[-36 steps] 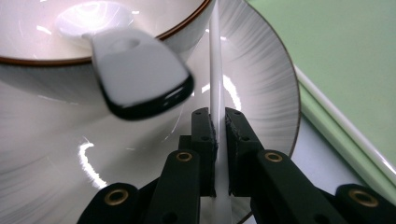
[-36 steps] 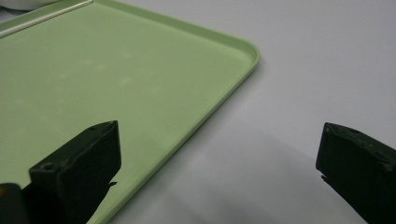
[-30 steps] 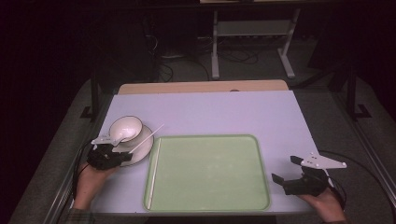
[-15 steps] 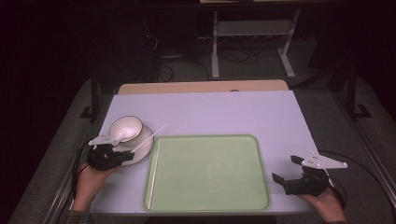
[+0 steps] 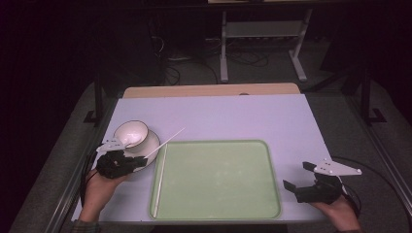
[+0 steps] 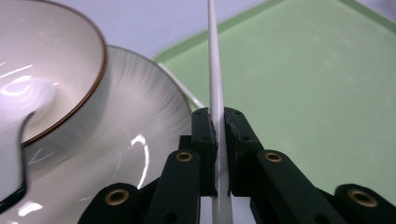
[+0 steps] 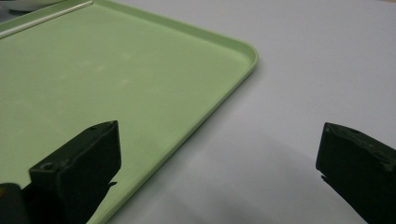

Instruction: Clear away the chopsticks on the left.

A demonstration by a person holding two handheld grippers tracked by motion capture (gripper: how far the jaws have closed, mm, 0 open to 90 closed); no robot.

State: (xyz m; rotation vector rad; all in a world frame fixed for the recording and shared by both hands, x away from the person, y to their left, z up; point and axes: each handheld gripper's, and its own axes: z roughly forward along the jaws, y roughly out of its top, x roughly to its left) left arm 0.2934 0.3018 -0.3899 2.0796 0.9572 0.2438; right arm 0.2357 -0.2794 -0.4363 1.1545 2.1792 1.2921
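One green tray; one bowl on one saucer left of it. Left gripper clamps one white chopstick, unchanged; a second lies in the tray. Right gripper, right of tray, remains spread, empty.

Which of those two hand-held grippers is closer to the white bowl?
Left. The left gripper is at the bowl's saucer, clamping a white stick. The right gripper sits beyond the green tray.

A lab-like recording room — dark floor; cables and a metal stand at top centre; a lilac-covered table lit below.
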